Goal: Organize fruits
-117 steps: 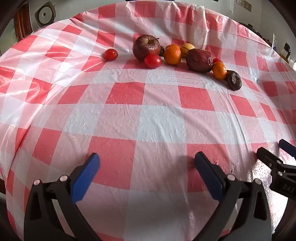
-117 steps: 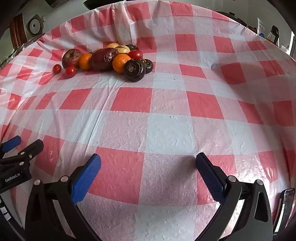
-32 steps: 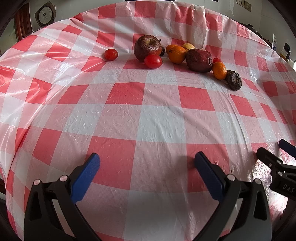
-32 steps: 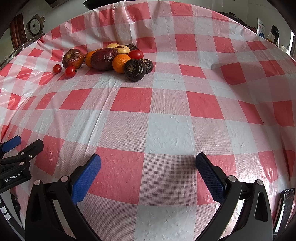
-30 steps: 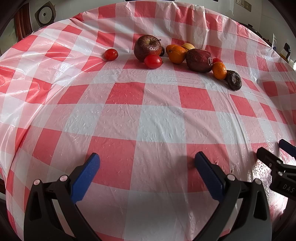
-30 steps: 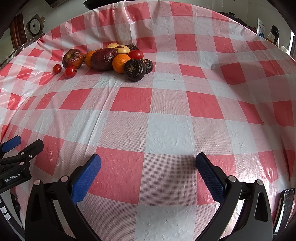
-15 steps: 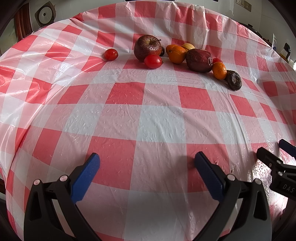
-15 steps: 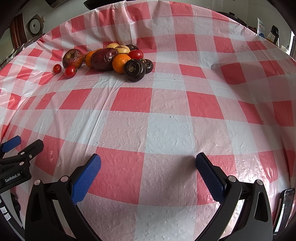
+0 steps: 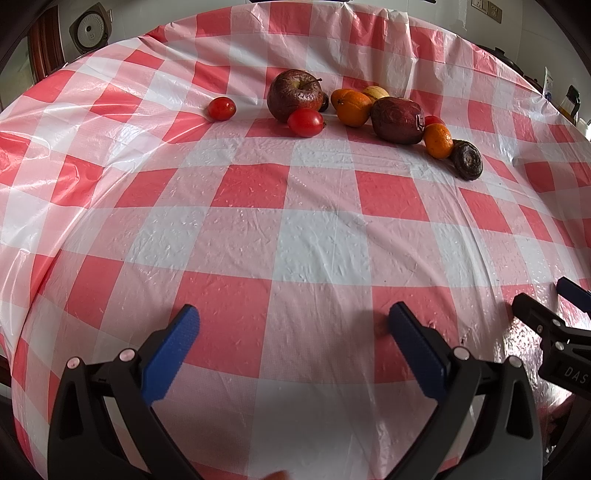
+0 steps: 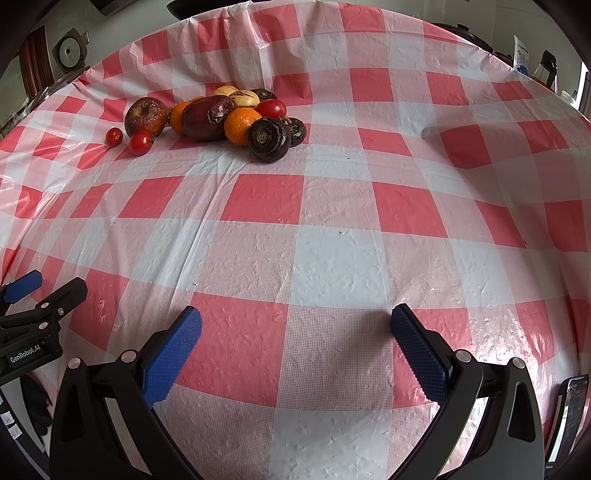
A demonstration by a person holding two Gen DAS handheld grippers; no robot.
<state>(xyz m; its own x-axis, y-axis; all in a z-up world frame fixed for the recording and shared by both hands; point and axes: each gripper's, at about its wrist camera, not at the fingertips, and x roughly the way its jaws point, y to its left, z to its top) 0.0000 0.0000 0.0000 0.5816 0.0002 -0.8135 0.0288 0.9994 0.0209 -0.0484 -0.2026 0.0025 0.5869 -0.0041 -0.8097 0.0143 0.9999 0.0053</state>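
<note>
A cluster of fruit lies at the far side of the red-and-white checked tablecloth (image 9: 317, 254). It holds a wrinkled red apple (image 9: 294, 94) (image 10: 145, 116), two small tomatoes (image 9: 221, 108) (image 9: 306, 122), oranges (image 9: 353, 108) (image 10: 242, 124), a dark red fruit (image 9: 397, 120) (image 10: 207, 117), a dark round fruit (image 9: 467, 160) (image 10: 268, 139) and pale fruits (image 10: 243, 97) behind. My left gripper (image 9: 291, 339) stands open near the table's front edge, far from the fruit. Beside it, my right gripper (image 10: 295, 341) is open too, with nothing between its fingers.
A phone (image 10: 569, 413) lies at the right front edge. A round appliance (image 9: 88, 27) and a wooden door sit behind the table at the left. A bottle and packet (image 10: 532, 59) stand at the far right. Each gripper shows at the side of the other's view.
Since 3.9 s ago one orange has shifted back towards the cluster. Over the last second nothing has moved.
</note>
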